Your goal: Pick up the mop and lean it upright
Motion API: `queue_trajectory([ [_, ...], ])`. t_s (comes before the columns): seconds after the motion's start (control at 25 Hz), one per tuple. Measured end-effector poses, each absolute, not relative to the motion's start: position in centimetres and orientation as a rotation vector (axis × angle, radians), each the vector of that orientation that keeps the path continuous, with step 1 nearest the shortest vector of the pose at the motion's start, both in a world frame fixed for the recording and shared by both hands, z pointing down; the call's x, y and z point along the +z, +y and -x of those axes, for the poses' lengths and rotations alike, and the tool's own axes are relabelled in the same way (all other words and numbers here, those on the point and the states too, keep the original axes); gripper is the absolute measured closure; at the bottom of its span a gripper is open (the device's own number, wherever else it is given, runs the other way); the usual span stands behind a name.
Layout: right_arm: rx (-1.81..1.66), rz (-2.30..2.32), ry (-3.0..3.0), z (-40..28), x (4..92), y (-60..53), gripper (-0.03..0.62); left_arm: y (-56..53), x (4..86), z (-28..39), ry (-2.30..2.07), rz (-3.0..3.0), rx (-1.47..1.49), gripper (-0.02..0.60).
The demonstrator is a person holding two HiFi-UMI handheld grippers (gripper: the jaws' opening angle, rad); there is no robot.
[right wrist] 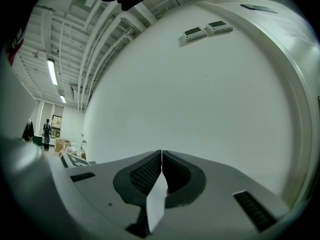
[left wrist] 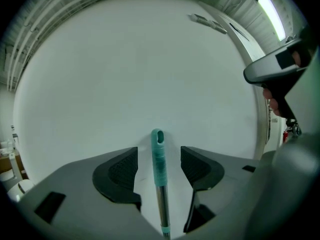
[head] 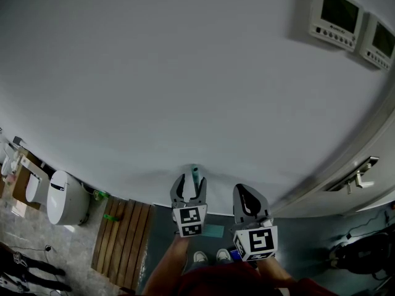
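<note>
One mop, two wall panels

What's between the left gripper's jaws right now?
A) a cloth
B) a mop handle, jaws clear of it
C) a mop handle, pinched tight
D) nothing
B: the left gripper view shows the mop handle in the gap, with white wall visible on each side of it.

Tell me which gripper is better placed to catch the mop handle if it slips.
Left. The mop handle stands between the open jaws of the left gripper, pads clear of it, so closing would likely catch it. The right gripper is shut, empty, off to the side.
</note>
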State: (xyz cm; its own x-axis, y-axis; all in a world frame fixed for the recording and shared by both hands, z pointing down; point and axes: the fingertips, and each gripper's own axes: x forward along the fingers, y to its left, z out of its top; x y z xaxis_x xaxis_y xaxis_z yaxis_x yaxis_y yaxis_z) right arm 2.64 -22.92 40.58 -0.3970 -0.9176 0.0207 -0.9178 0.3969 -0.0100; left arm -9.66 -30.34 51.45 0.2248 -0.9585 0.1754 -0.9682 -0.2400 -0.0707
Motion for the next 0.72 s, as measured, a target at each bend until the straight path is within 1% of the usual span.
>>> queue_trajectory([
  [0.72,0.034,-1.7,-2.617,-2.3,41.0,-22.8,0.576,-21.4,44.7,10.4,-1.934,-2.492,0.093,0.308],
])
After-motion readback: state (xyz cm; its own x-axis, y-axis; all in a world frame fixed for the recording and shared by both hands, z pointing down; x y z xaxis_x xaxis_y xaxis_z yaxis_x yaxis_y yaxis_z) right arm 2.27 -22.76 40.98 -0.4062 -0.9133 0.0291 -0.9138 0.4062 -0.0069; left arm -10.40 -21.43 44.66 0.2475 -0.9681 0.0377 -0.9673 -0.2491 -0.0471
